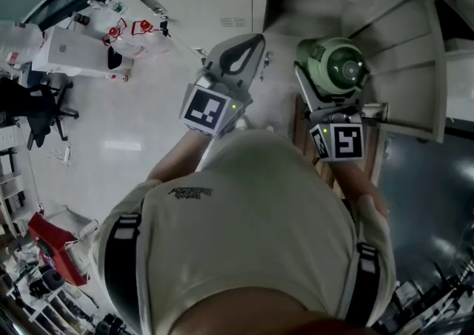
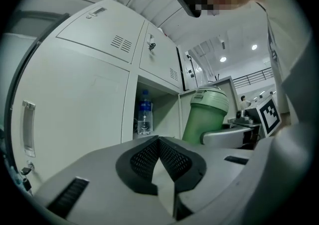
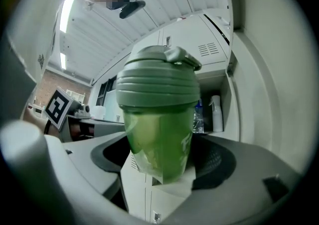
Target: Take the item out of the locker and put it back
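Head view first: the person stands before the grey locker (image 1: 415, 67), whose open compartment is at the upper right of the frame. The right gripper (image 1: 335, 83) is clamped around a green shaker bottle (image 1: 337, 65) and holds it outside the locker, in front of the opening. The left gripper (image 1: 241, 50), at the middle of the frame, carries nothing.

Left gripper view: its jaws are pressed together with no object between them. The green shaker bottle (image 2: 204, 114) shows at the right, and a water bottle (image 2: 144, 113) stands inside the open compartment.

Right gripper view: the shaker bottle (image 3: 158, 119) fills the middle, upright, with both pads pressing on its lower body. Behind it, at the right, the compartment contains the water bottle (image 3: 199, 117) and a white spray bottle (image 3: 216, 113).

I judge the taking-out part as done. The next move is to carry the bottle back onto the shelf without touching the two bottles there, set it upright, and only then release it.
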`<state>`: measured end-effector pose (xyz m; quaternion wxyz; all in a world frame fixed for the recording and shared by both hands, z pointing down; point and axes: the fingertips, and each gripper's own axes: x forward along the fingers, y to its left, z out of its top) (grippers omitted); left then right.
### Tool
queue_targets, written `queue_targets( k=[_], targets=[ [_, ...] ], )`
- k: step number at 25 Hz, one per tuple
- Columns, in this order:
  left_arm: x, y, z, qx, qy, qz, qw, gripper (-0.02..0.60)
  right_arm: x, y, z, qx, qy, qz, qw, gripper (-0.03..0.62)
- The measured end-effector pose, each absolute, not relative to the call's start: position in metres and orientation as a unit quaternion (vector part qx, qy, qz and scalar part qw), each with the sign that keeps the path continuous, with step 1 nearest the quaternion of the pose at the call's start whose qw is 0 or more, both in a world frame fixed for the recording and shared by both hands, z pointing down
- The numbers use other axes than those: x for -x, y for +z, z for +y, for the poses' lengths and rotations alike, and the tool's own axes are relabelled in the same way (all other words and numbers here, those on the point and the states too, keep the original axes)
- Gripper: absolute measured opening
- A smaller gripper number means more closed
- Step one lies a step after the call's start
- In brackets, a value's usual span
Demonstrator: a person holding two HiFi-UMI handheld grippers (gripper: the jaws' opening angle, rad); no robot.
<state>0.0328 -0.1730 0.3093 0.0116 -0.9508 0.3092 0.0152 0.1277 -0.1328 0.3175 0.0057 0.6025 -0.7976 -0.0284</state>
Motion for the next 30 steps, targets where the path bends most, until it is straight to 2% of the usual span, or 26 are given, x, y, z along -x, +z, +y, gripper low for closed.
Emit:
queue_targets(
  k=[30],
  targets=[
    [-0.0242, 0.3196, -0.1635, 0.951, -0.003, 0.309, 0.000, 0.012, -0.1215, 0.3208, -0.1245, -0.603, -0.014, -0.797, 0.009, 0.387]
  ],
)
